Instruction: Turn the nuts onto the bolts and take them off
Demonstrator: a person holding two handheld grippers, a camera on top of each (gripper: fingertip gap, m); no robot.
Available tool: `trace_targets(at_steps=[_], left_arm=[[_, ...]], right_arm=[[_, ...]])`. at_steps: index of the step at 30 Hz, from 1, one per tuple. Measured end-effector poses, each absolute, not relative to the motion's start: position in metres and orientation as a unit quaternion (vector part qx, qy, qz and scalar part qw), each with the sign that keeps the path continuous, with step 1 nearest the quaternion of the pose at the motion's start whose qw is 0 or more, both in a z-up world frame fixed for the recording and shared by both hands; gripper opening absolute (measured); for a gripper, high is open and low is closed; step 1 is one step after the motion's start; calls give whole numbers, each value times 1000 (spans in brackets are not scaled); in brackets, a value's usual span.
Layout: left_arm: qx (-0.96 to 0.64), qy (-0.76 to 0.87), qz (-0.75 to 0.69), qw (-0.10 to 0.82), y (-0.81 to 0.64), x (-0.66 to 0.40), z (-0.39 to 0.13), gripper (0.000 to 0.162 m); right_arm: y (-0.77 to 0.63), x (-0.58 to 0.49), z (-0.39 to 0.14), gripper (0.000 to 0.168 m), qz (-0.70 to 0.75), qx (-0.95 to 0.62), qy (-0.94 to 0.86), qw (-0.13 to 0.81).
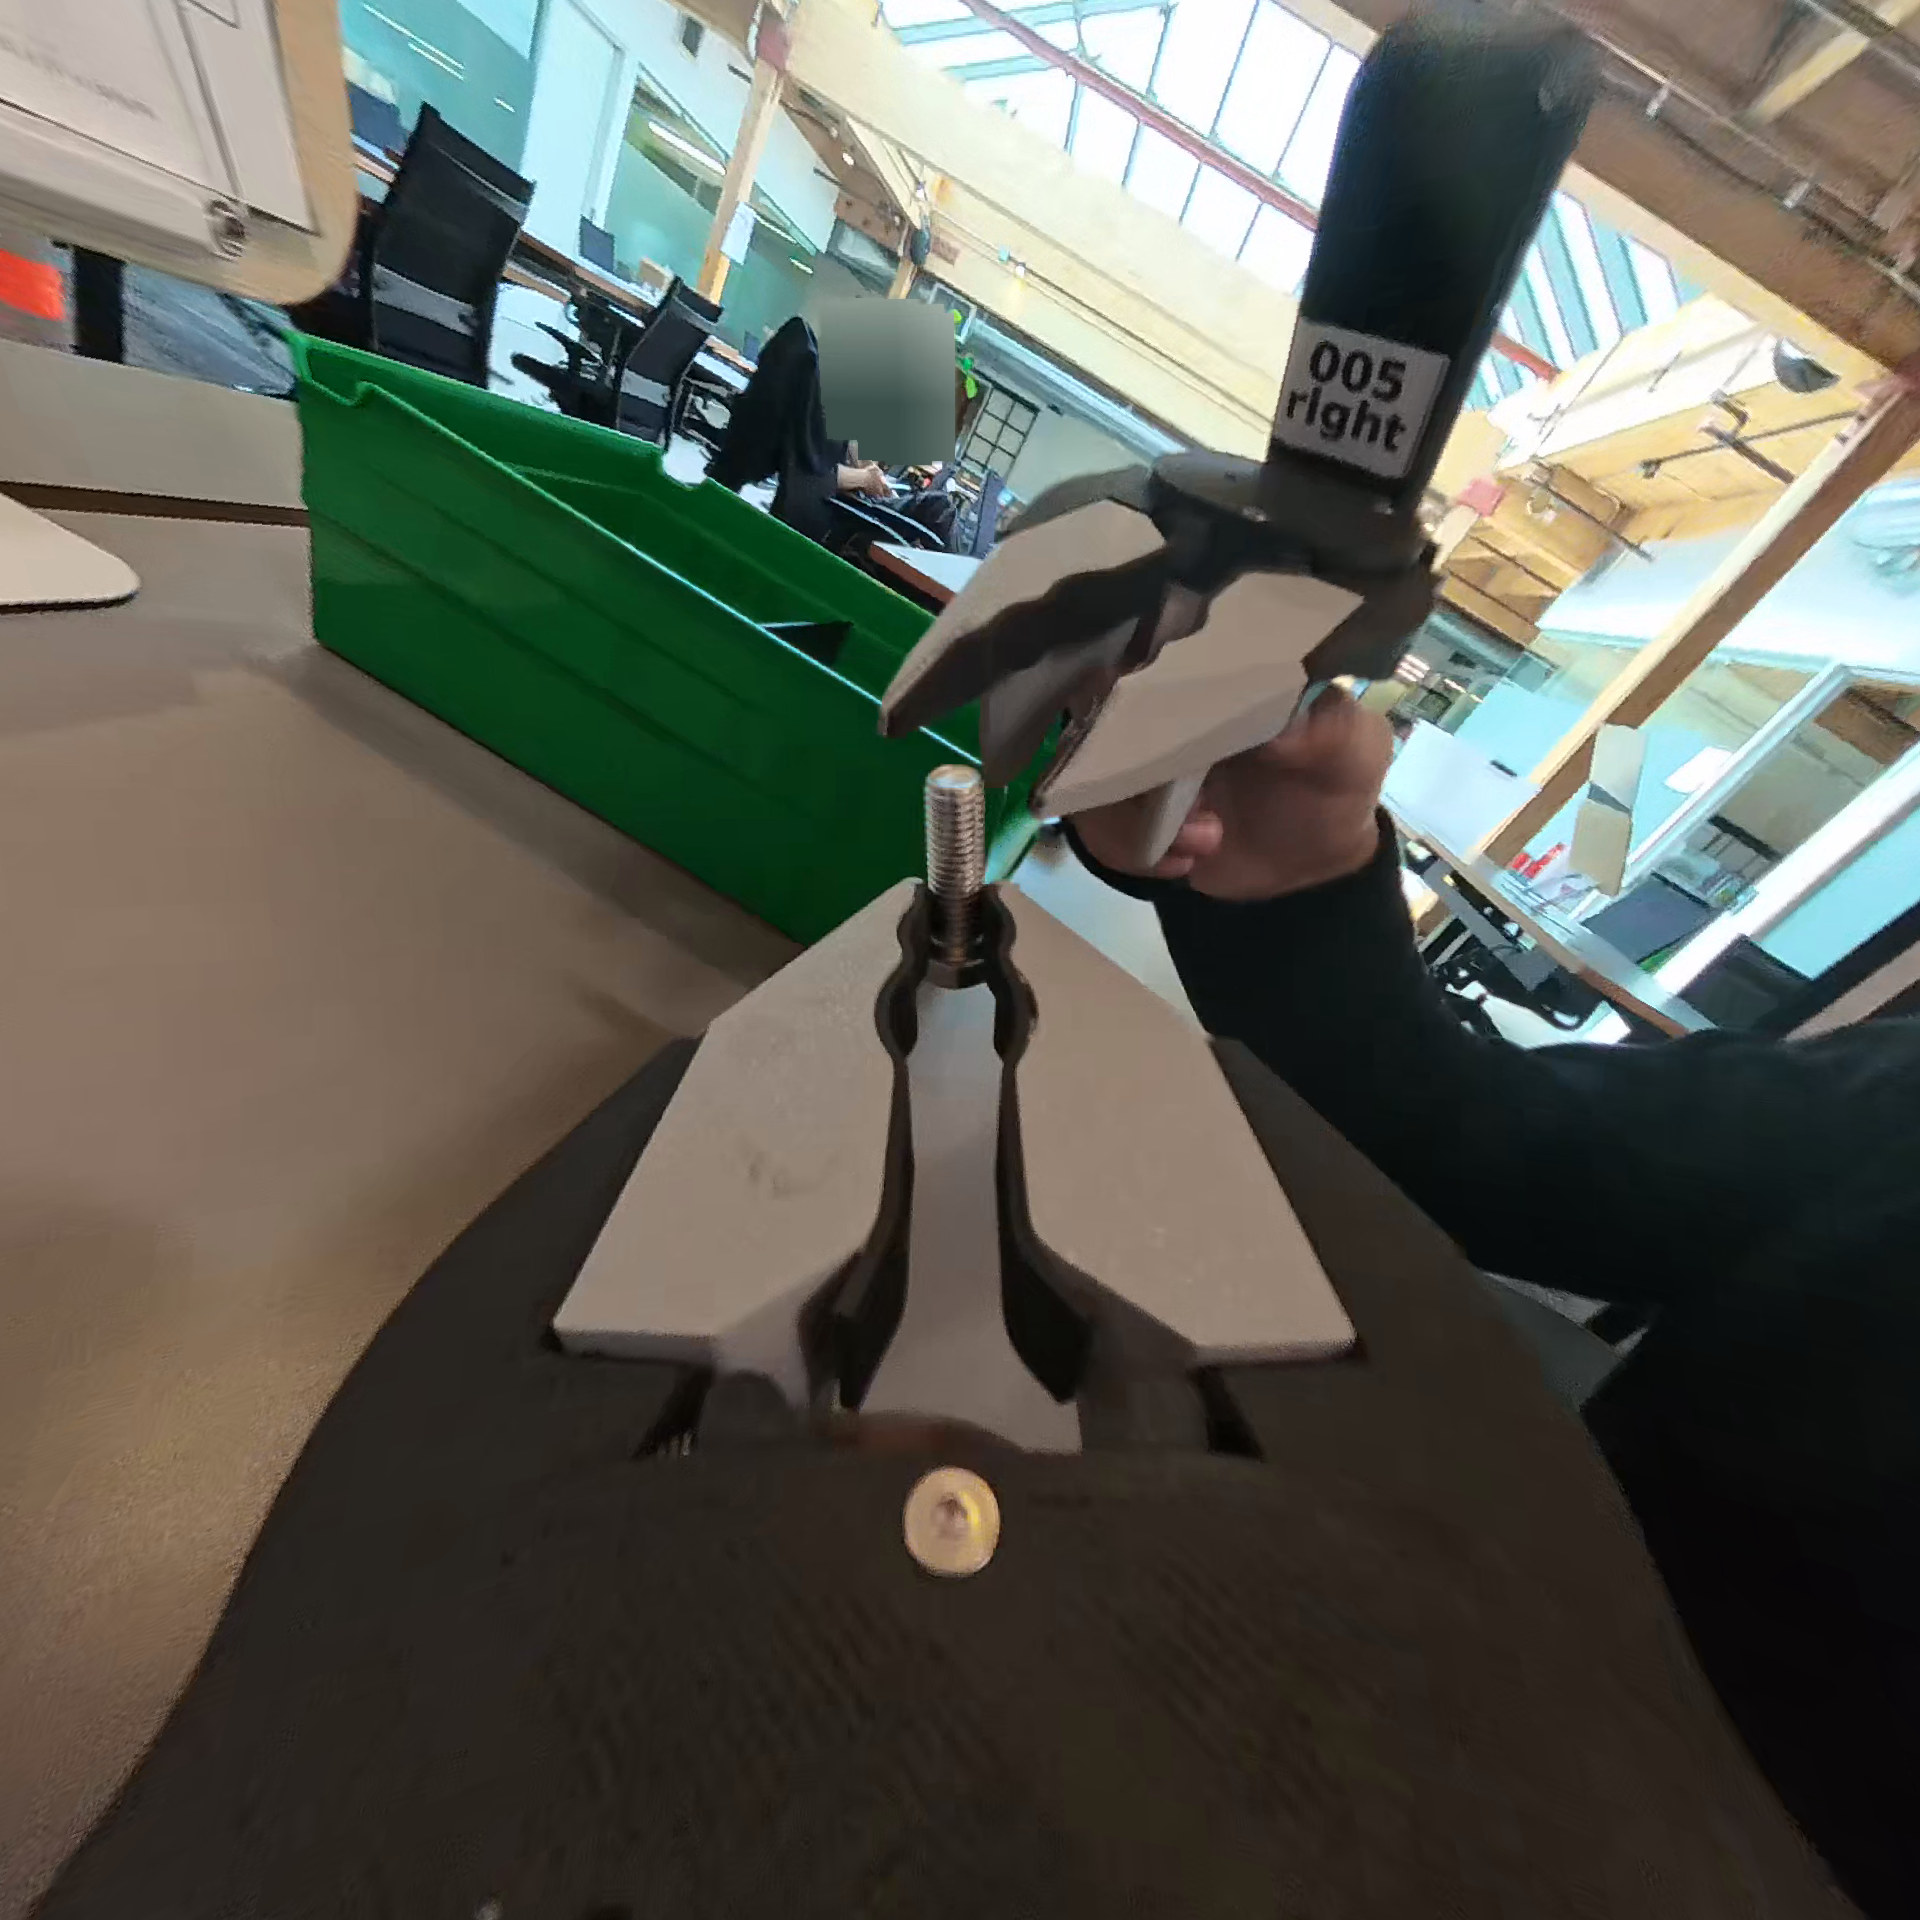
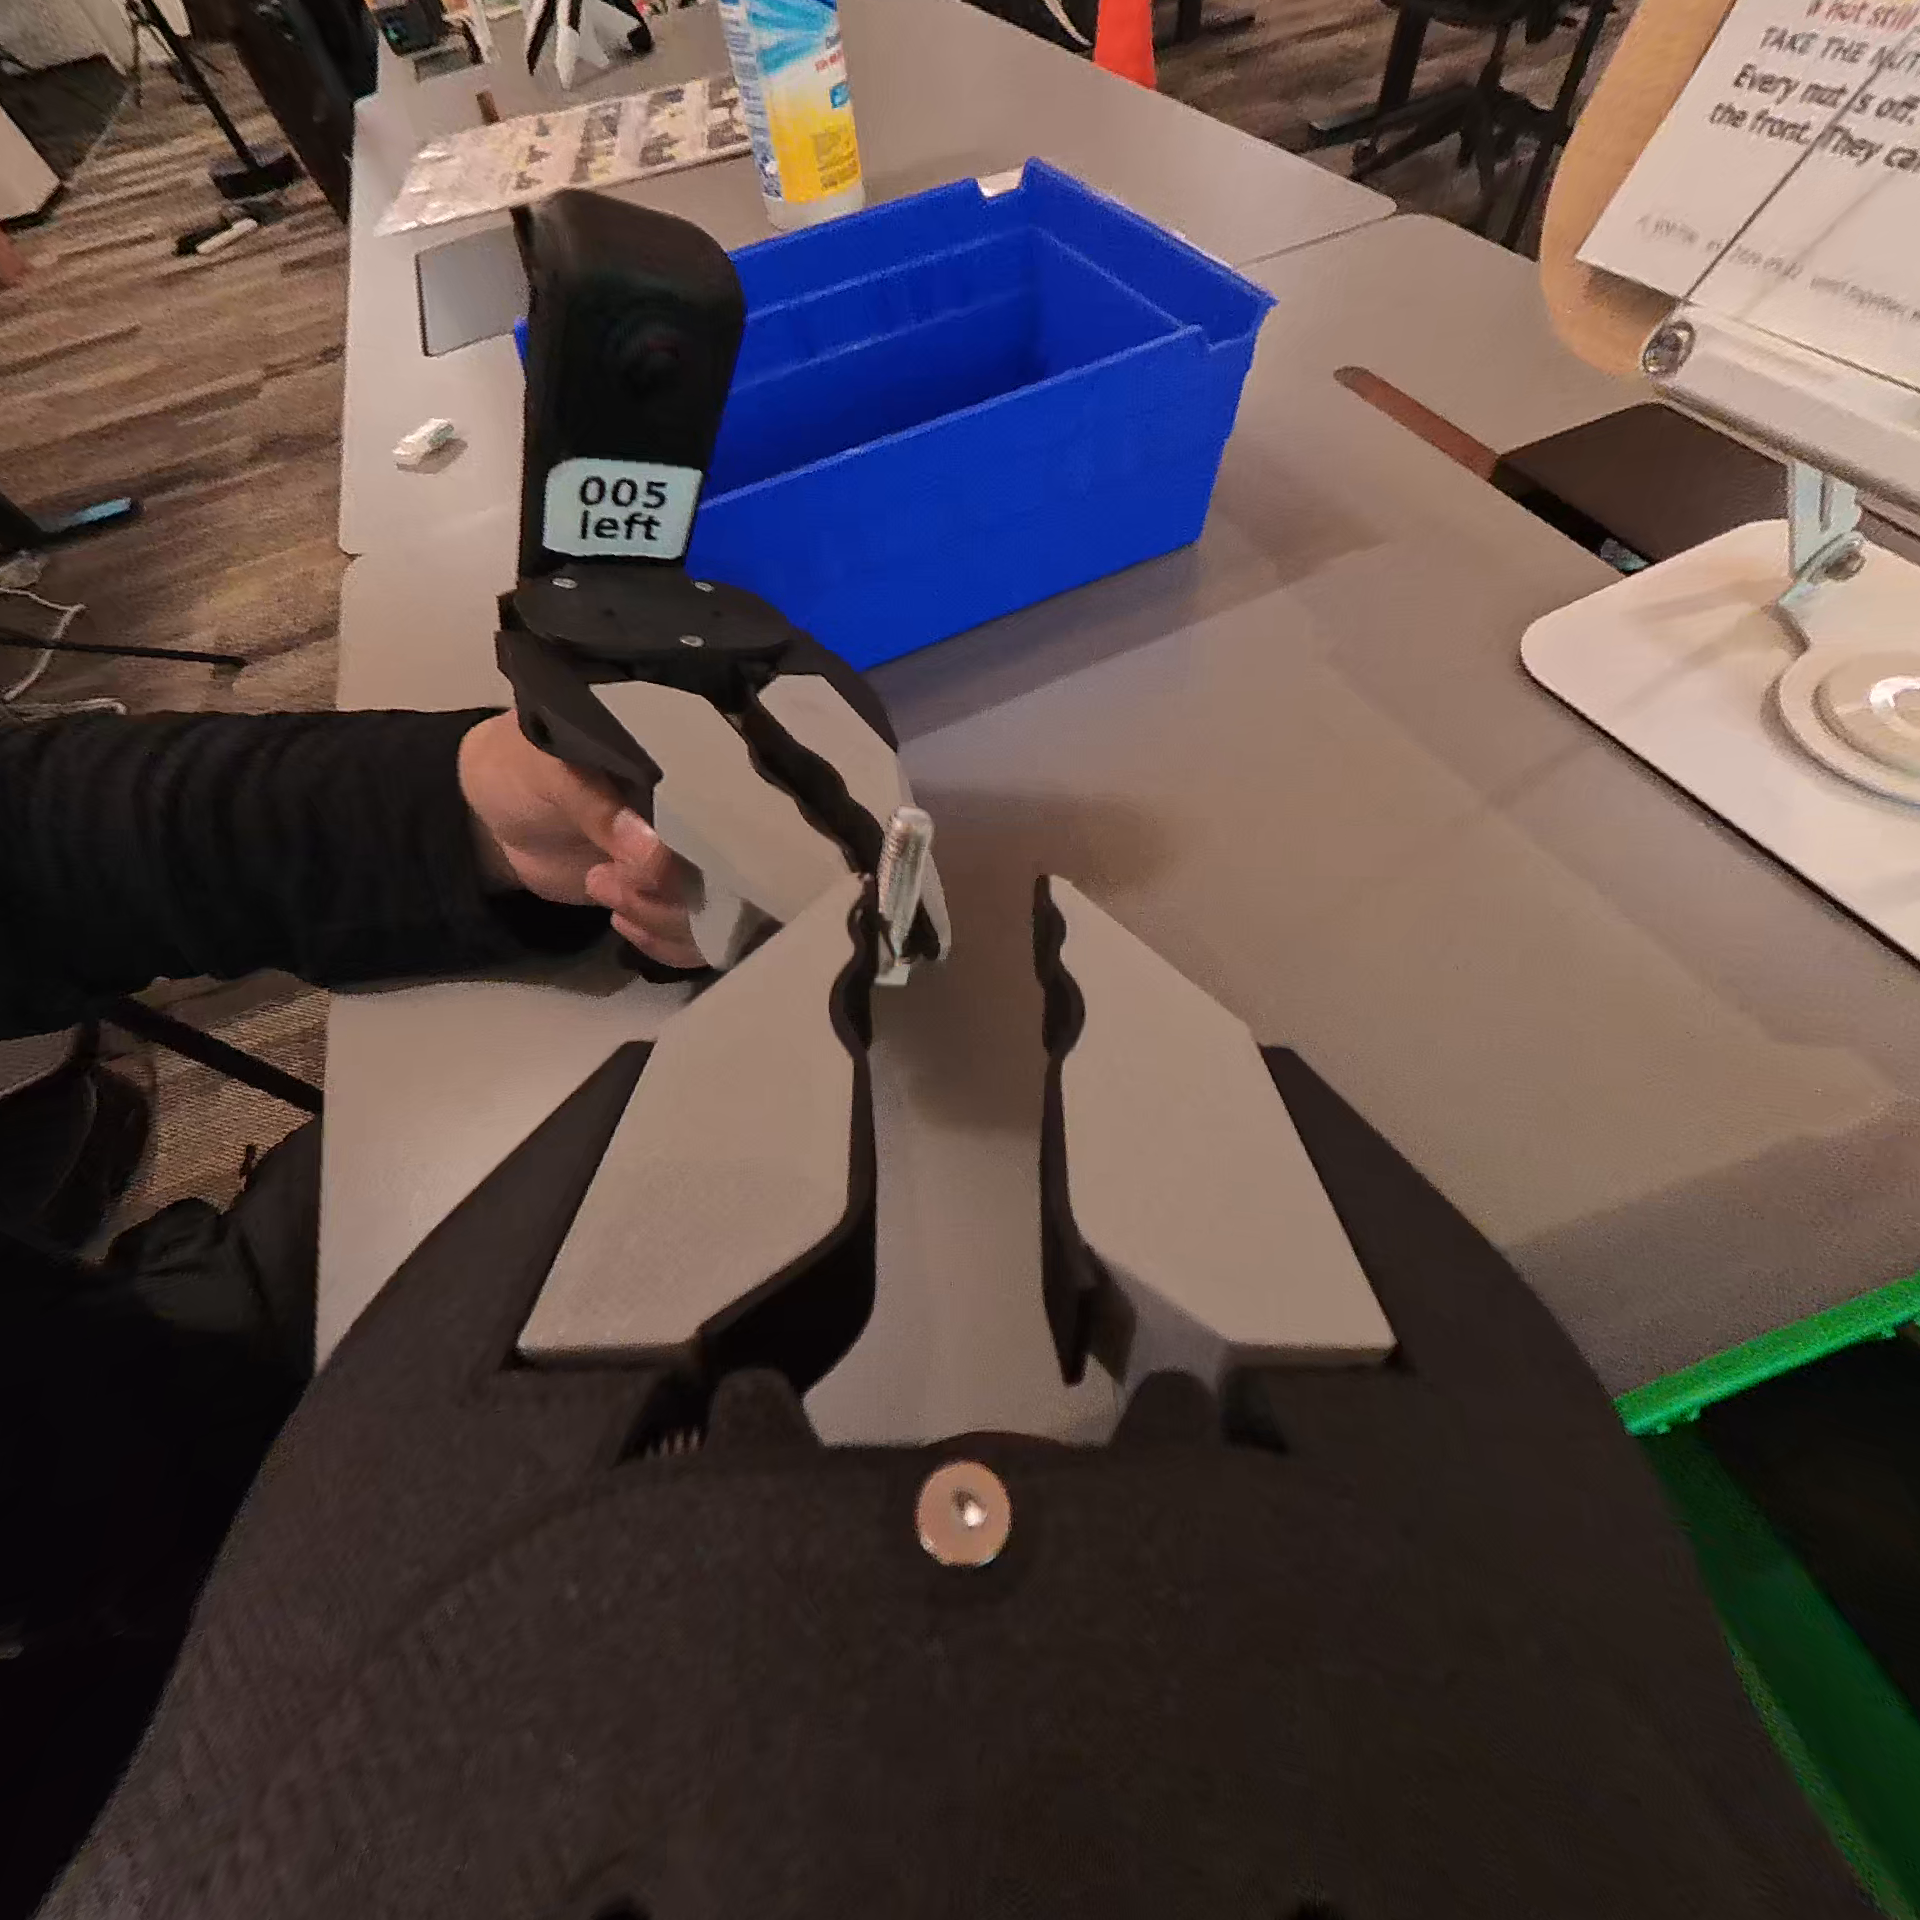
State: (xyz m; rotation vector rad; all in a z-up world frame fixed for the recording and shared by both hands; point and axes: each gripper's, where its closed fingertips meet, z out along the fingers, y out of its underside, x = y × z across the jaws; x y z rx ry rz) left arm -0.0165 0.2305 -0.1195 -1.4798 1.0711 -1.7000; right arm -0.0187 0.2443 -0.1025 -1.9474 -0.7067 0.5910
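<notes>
Grey counter point(image 2: 1351, 831) in an open office carries, left to right, a blue bin point(image 2: 966, 416), the left gripper point(image 1: 956, 935) with jaws closed on a bolt point(image 1: 954, 831) held upright by its lower end, thread bare, and the right gripper point(image 2: 951, 935) with jaws spread and empty just beside it; a green bin point(image 1: 582, 623) stands behind. Next step, judged: bring a nut squarely over the thread before turning. No nut is visible; bin contents are hidden

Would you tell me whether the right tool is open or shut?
Open: the right tool shows a clear gap between its fingers, holding nothing.
</notes>
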Motion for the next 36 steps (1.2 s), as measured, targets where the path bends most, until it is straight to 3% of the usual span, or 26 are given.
trace_targets(at_steps=[22, 29, 36], left_arm=[[-559, 408, -649, 317, 229, -17, -117, 6], [-565, 416, -634, 325, 229, -16, -121, 6], [-582, 435, -574, 377, 238, -14, -127, 8]], right_arm=[[243, -31, -104, 25, 278, -787, -290, 468], [247, -38, -111, 7, 302, -787, -275, 463], [255, -36, -116, 6, 289, -788, -259, 478]])
